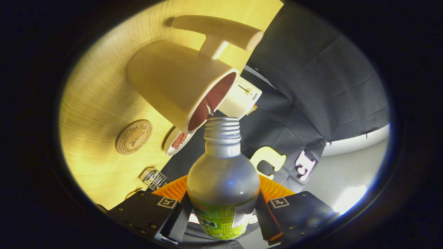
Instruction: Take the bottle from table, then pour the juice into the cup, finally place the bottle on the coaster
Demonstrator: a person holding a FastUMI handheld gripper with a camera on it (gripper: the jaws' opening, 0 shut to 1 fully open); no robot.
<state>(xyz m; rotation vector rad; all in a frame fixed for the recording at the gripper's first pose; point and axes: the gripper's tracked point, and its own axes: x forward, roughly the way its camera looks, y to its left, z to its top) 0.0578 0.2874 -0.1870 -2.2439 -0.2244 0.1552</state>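
Bottle tipped to the cup, mid-pour.

The gripper [221, 216] has its 2 fingers clamped on the bottle [223, 180], 1 pad on each side of the labelled lower body. The bottle's long axis runs straight ahead from the fingers, and its open threaded mouth sits just at the cup [180, 81] rim, touching or nearly so; the fisheye makes that hard to judge. The cup stands on the table [93, 103] beyond the fingers, its reddish inside facing the mouth. The coaster [133, 136] lies on the table beside the cup, apart from it, the likely next target for the bottle.
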